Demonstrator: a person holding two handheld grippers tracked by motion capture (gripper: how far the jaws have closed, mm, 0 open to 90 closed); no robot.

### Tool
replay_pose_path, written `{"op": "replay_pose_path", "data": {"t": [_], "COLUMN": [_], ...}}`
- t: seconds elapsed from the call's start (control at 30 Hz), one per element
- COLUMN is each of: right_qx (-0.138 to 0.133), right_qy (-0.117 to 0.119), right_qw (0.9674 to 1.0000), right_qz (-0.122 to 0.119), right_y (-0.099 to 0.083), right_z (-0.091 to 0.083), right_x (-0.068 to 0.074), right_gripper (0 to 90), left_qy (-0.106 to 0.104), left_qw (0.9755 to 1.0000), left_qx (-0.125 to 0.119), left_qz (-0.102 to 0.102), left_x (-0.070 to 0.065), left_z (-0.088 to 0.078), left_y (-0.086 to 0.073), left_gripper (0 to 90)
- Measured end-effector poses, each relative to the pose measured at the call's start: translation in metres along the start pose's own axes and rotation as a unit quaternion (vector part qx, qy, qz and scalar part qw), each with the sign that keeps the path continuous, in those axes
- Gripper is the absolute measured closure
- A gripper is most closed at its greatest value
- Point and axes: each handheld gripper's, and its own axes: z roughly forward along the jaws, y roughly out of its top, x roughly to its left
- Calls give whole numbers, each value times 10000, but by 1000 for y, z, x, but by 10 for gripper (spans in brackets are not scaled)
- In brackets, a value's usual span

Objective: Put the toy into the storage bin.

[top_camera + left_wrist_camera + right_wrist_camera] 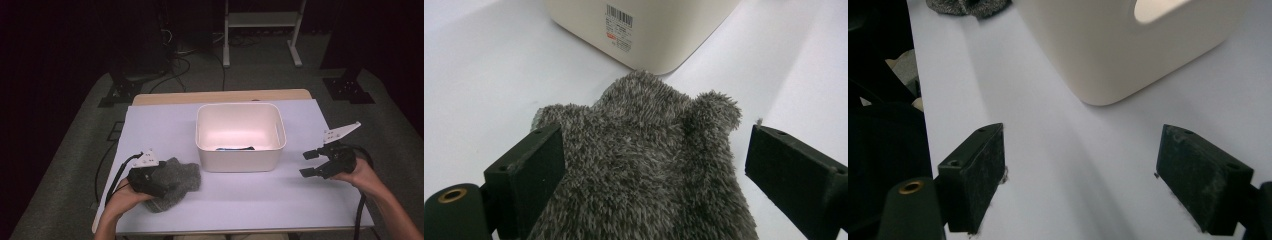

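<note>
Holding my left gripper (651,175) low over the grey fuzzy cloth (644,170), I see its jaws spread wide to either side of the fabric. My right gripper (312,163) hovers with jaws apart over bare table (240,200). Beyond sits the white bin (241,159), something dark inside.

Between your left jaws: fuzzy grey fleece cloth (644,165). Ahead: smooth cream plastic bin (659,30). Matt white tabletop (484,75).
</note>
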Motion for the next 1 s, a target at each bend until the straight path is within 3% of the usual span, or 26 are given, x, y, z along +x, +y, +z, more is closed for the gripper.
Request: {"op": "replay_pose_path", "data": {"t": [0.63,0.77,1.0], "right_qx": [-71,-88,-363], "right_qy": [45,-66,-256], "right_qw": [9994,9993,9979], "right_qz": [324,348,467], "right_y": [-33,-41,-58], "right_z": [13,15,16], "right_x": [-5,-5,-5], "right_gripper": [179,173,166], "left_qy": [3,-2,-5], "left_qw": [10000,10000,9999], "left_qx": [31,76,149], "left_qz": [10,23,79], "left_x": [1,0,-1], "left_z": [0,3,10], "left_y": [-2,-2,-4], "left_gripper": [87,87,87]}}
